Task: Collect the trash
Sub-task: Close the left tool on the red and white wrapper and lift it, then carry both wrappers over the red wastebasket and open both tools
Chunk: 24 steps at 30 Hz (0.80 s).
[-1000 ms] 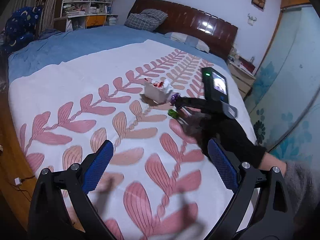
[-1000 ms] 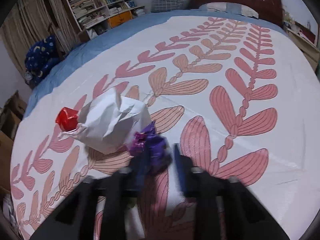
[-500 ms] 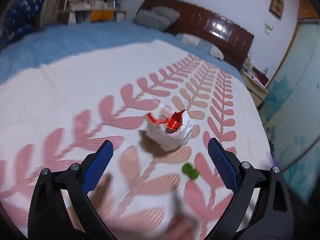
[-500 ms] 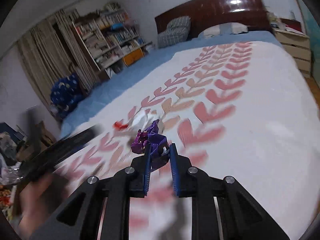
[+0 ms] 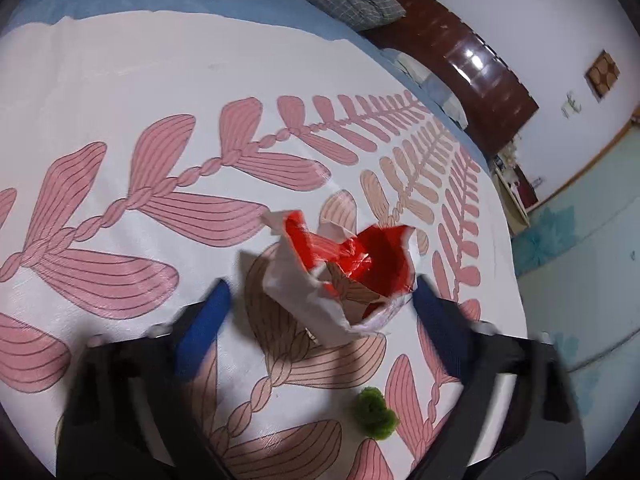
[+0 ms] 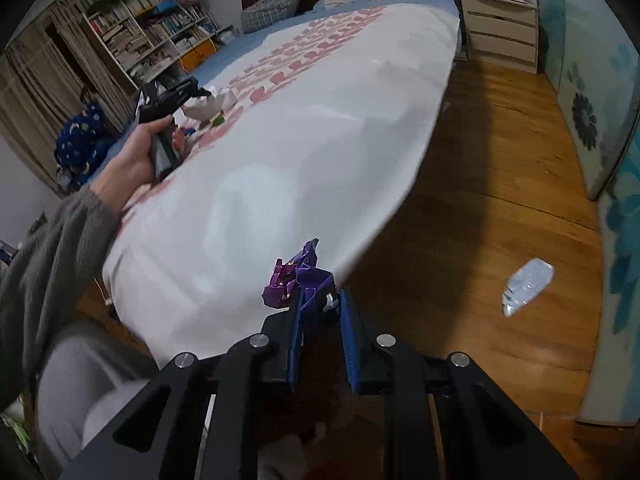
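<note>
A crumpled white paper with a red wrapper inside (image 5: 340, 276) lies on the leaf-patterned bedspread (image 5: 160, 80). My left gripper (image 5: 320, 320) straddles it, and its jaws are closing. The right pad sits by the paper's edge, while the left pad stands apart from it. A small green ball (image 5: 374, 407) lies just in front of the paper, nearer to me. My right gripper (image 6: 320, 308) is shut on a crumpled purple wrapper (image 6: 300, 280) and hangs over the bed's edge, above the wooden floor (image 6: 480, 200). In the right wrist view a hand (image 6: 132, 156) holds the left gripper by the white paper (image 6: 208, 106).
A clear plastic scrap (image 6: 528, 286) lies on the floor right of the bed. A nightstand (image 6: 500, 28) stands by the headboard, and a bookshelf (image 6: 152, 36) lines the far side. A checked pillow (image 5: 356, 0) sits at the head of the bed.
My left gripper moved forward and down to the white paper, and its jaws narrowed. My right gripper carried the purple wrapper from the middle of the bed out past its edge.
</note>
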Motion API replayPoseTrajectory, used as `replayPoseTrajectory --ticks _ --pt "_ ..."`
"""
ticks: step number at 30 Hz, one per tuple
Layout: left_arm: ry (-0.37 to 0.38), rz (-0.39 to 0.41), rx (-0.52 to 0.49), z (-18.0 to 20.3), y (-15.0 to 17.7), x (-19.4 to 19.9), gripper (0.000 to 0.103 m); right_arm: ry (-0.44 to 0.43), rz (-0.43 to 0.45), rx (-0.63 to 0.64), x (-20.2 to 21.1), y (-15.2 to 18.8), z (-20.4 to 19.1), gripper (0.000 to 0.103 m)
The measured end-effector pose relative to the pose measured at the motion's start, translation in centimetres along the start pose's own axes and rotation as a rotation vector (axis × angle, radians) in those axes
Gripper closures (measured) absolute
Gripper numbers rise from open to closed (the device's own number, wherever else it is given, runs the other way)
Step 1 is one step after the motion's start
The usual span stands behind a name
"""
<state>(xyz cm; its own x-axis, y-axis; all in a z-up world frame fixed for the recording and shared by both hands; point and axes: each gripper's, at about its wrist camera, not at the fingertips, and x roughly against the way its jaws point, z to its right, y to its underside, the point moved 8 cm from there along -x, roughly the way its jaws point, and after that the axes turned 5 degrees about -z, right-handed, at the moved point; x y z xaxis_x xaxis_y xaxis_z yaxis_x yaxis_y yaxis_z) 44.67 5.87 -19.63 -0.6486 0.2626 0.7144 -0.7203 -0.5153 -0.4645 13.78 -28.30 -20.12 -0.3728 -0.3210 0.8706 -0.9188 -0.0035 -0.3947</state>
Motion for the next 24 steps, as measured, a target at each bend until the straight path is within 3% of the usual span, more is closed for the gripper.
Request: replayPoseTrajectory --ticks 4,9,14,16,19,21,24 --pt "0.020 0.002 -0.007 0.4 0.4 0.4 0.057 0.016 -0.015 0.008 2.1 1.8 0.2 0.083" --pt "-0.006 0.036 -0.010 1.2 1.6 3.5 0.060 0.019 0.006 0.019 4.1 2.4 0.1 0.083" --pt "0.050 0.120 -0.148 7.9 5.6 13.8 0.060 0.039 0.081 0.005 9.3 3.5 1.9 0.084" --pt "0.077 0.164 -0.235 11.6 8.4 18.6 0.060 0.053 0.128 -0.008 12.3 4.1 3.3 0.084" --pt "0.165 0.168 -0.336 16.9 15.4 25.1 0.060 0.078 0.174 -0.027 16.2 5.1 5.7 0.083" --pt "0.216 0.135 -0.392 20.1 20.6 27.8 0.060 0.093 0.197 -0.053 19.1 6.5 7.9 0.083" --pt "0.306 0.007 -0.487 25.8 30.4 29.5 0.060 0.130 0.217 -0.092 23.1 9.1 11.5 0.083"
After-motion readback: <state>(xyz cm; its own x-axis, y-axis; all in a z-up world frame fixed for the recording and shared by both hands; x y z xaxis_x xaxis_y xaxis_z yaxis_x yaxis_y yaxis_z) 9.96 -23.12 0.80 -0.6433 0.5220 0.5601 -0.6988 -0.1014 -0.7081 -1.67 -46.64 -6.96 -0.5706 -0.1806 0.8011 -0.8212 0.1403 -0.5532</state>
